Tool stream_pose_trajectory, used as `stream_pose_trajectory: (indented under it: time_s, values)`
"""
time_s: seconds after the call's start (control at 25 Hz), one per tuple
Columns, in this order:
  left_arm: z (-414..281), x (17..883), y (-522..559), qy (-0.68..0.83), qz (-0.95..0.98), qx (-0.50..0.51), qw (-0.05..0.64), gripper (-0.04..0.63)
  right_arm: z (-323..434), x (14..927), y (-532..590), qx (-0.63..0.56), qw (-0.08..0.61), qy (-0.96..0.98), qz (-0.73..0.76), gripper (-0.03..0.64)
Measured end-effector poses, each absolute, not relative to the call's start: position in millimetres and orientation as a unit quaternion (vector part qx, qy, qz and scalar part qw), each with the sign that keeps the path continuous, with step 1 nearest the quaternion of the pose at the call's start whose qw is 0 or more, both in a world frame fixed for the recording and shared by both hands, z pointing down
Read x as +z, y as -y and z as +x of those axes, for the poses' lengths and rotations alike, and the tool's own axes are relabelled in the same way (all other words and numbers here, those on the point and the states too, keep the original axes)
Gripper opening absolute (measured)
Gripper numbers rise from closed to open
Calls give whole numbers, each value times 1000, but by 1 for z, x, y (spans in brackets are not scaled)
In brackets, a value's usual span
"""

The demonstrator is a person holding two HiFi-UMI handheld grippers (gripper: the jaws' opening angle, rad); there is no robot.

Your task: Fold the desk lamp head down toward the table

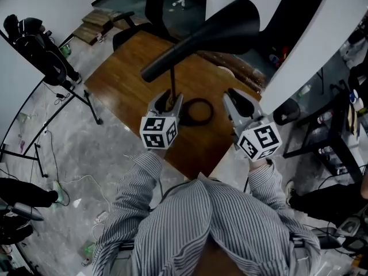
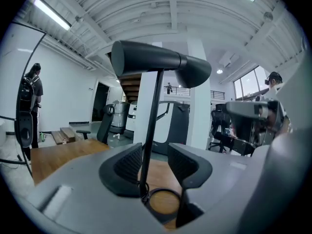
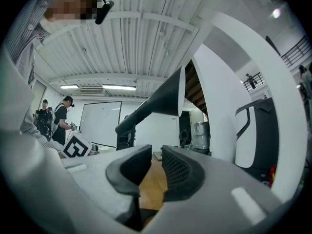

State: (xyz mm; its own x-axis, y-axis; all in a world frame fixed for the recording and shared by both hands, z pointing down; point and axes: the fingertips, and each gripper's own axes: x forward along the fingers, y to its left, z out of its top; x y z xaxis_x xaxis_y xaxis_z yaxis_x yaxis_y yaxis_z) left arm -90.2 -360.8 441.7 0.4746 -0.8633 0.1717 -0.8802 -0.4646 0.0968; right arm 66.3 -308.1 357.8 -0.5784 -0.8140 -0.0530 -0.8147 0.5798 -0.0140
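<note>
A black desk lamp stands on the wooden table (image 1: 126,73). Its long head (image 1: 201,36) sits raised and roughly level on a thin stem (image 1: 172,79) above a ring base (image 1: 196,111). My left gripper (image 1: 168,99) is open around the stem. In the left gripper view the stem (image 2: 152,121) runs up between the jaws of that gripper (image 2: 155,150), close to the left pad and apart from the right one, with the lamp head (image 2: 156,62) overhead. My right gripper (image 1: 237,99) hangs to the right of the base; its jaws (image 3: 156,152) stand narrowly apart and empty, below the lamp head (image 3: 156,101).
A black office chair (image 1: 167,4) stands behind the table. A black tripod stand (image 1: 52,68) is at the left, with cables on the grey floor. A white slanted panel (image 1: 322,45) and dark shelving lie to the right. People stand far off in both gripper views.
</note>
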Motion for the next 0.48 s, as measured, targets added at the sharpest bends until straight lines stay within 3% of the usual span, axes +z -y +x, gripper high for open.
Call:
stream_pose_trajectory:
  time_s: [0.36, 0.48]
  values:
    - [-87, 446, 389, 505, 857, 47, 86, 155, 103, 275, 341, 104, 68, -887, -445, 86]
    - [-84, 452, 391, 505, 857, 48, 94, 89, 107, 253, 346, 116, 91, -889, -434, 87]
